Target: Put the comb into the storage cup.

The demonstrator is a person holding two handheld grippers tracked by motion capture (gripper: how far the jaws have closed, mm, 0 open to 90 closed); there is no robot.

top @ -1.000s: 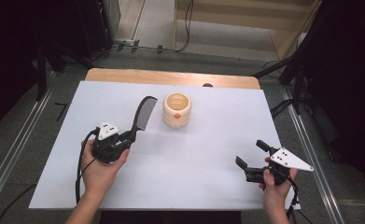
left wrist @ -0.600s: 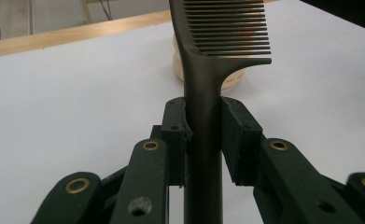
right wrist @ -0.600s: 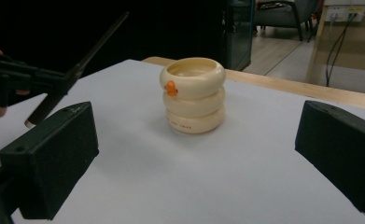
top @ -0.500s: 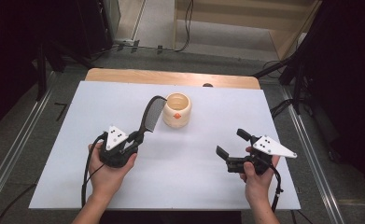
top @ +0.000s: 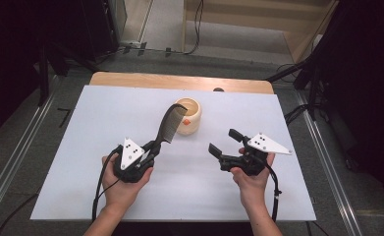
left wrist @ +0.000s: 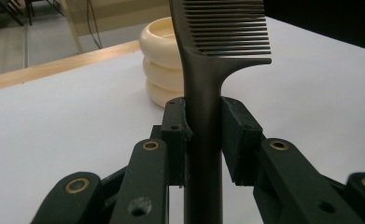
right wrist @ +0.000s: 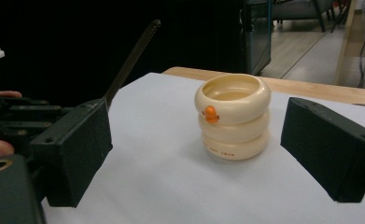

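A black comb (top: 168,125) rises at a slant from my left gripper (top: 151,147), which is shut on its handle (left wrist: 202,122). The teeth end leans over the rim of a cream ribbed cup (top: 187,116) with an orange spot. That cup (left wrist: 163,60) stands just behind the comb. My right gripper (top: 224,140) hovers to the right of the cup, pointed toward it and apart from it. Its jaws are wide and have just been closing a little, with nothing between them. In the right gripper view the cup (right wrist: 232,116) stands ahead, beyond the pads (right wrist: 79,154).
A white sheet (top: 81,128) covers the table, with a wooden strip (top: 145,80) at its far edge. Dark floor, cables and metal rails surround the table. The left hand and comb (right wrist: 131,58) show at the left of the right gripper view.
Both hands have moved inward toward the cup. The left carried the comb right until its tip reached the cup's rim. The right gripper came left and up off the table's right edge.
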